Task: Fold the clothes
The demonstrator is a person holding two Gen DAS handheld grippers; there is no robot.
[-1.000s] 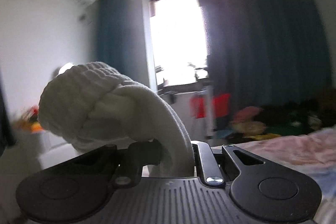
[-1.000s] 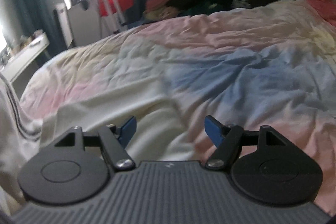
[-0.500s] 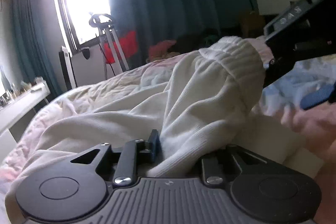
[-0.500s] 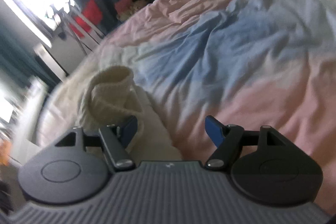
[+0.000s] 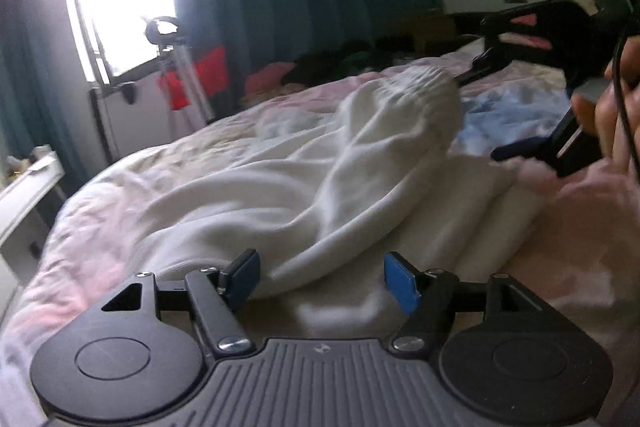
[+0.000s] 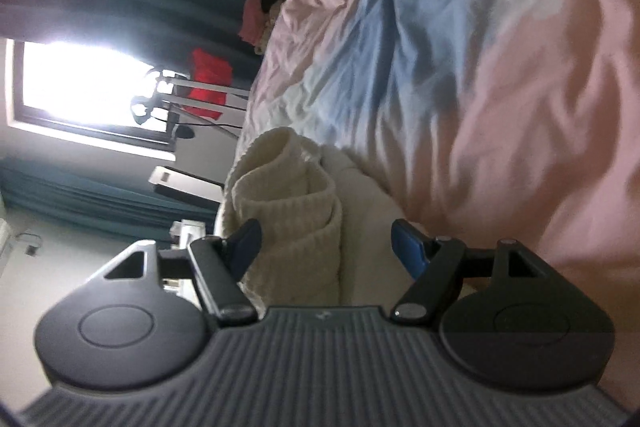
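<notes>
Our left claw (image 5: 320, 281) stood wide, its blue pads flanking a fold of the white garment (image 5: 304, 183) without gripping it. Our right claw (image 6: 326, 245) was likewise wide, the garment's ribbed cuff (image 6: 292, 211) lying between its fingers. The garment lay spread on the pink-and-blue bed (image 6: 500, 67).

Motion blur is seen across the white garment (image 5: 320, 163) in the left wrist view, so its knit cannot be made out. The right gripper (image 5: 532, 115) is cut off by the frame's right edge, and its far finger is hidden behind the cuff. The clothes pile (image 5: 340, 63) is too blurred to be told apart.
</notes>
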